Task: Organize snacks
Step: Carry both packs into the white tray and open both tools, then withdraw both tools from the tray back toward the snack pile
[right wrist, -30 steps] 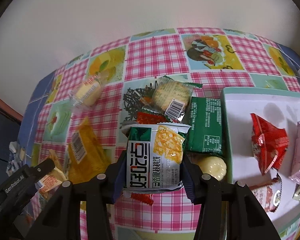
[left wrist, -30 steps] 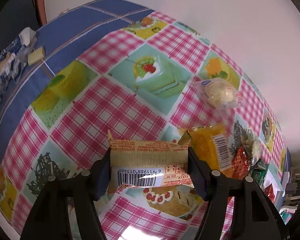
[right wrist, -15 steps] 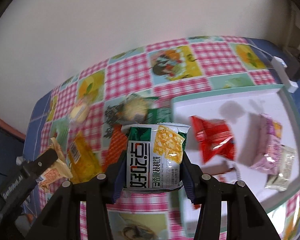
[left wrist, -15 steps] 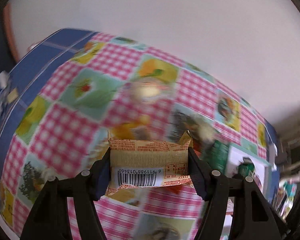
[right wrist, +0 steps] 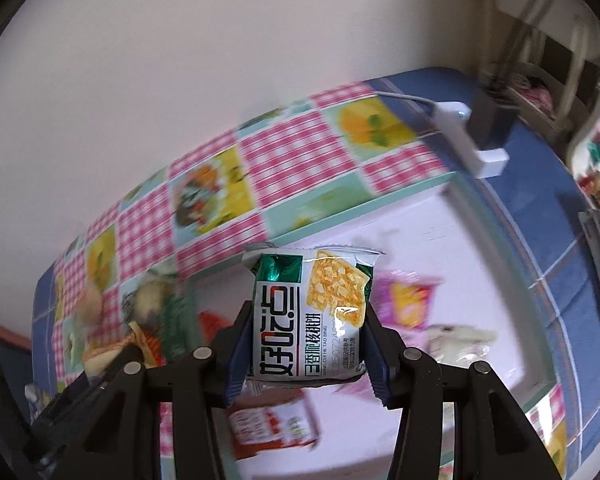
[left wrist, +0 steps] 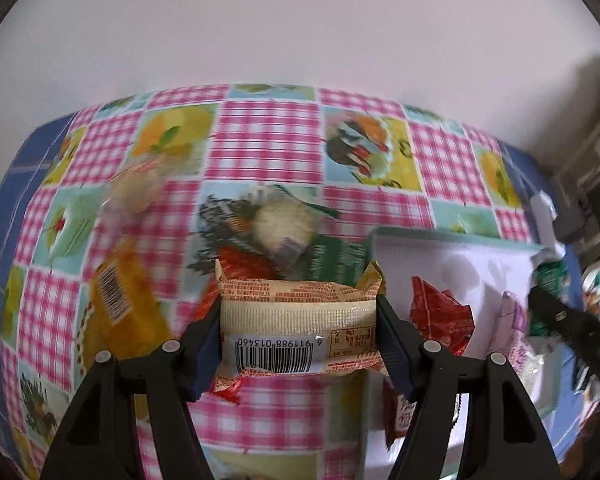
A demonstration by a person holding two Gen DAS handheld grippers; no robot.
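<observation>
One beige snack packet (left wrist: 298, 322) crosswise.

Beige snack bar packet (left wrist: 298, 320), barcode side up, lying crosswise, pinched at both ends over loose snacks and the tray edge. Green-and-white walnut cookie packet (right wrist: 310, 320), upright, cracker picture on its front, clamped at both sides above the white tray (right wrist: 440, 216) with its mint-green rim. In that tray: red crinkled packet (left wrist: 440, 312), pink packet (right wrist: 408, 304), pale wrapped sweet (right wrist: 460, 338). On the counter beside the tray: yellow packet (left wrist: 120, 308), dark green packet (left wrist: 332, 264), round pale pastry (left wrist: 282, 224), blurred.
</observation>
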